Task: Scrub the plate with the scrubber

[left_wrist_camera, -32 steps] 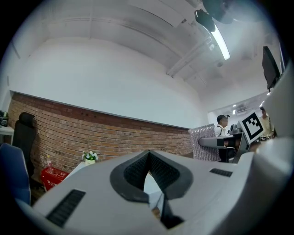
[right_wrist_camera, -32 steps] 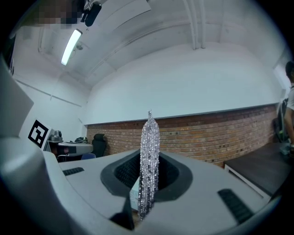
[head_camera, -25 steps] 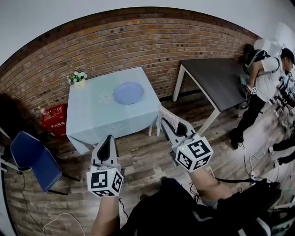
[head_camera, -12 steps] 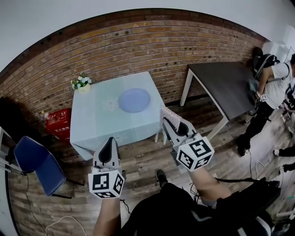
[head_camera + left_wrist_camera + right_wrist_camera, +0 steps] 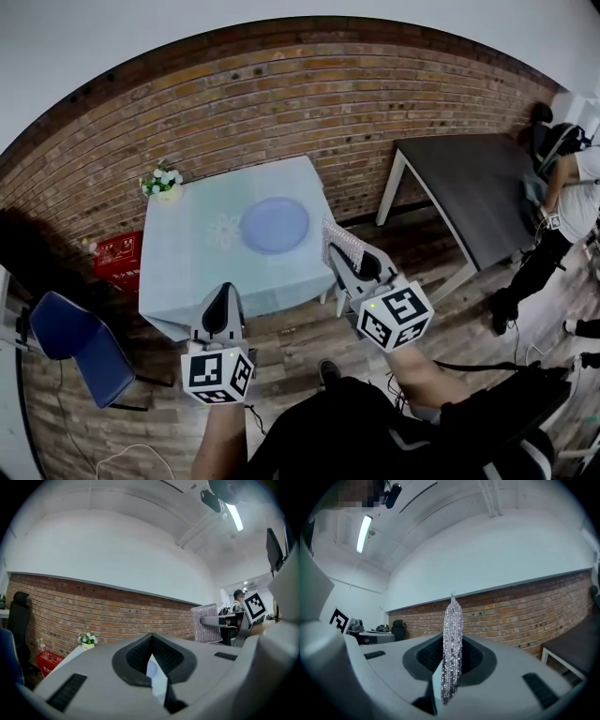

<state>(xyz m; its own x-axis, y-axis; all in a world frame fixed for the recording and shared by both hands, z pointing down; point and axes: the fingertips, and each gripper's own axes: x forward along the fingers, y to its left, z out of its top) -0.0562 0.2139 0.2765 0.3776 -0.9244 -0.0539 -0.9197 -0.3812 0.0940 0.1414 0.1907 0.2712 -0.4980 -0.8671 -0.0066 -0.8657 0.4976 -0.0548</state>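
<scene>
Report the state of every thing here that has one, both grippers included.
left gripper: shut, nothing between its jaws.
right gripper: shut on the scrubber.
scrubber: clamped on edge, standing up out of the jaws, not on the plate.
plate: lying flat on the table, bare, untouched.
flower pot: upright at the table's far left corner.

You are pinching a silvery glittering mesh scrubber (image 5: pixel 451 653), rough and sparkling, between the matt grey plastic fingers (image 5: pixel 511 667) of your right gripper (image 5: pixel 336 255), against their ribbed black pads (image 5: pixel 472 656). The round pale-blue plate (image 5: pixel 274 225) is looking smooth and slightly glossy on the light-blue cloth-covered table (image 5: pixel 178 272). The worn wooden plank floor (image 5: pixel 291 323) is showing grain beside a rough red brick wall (image 5: pixel 281 103).
</scene>
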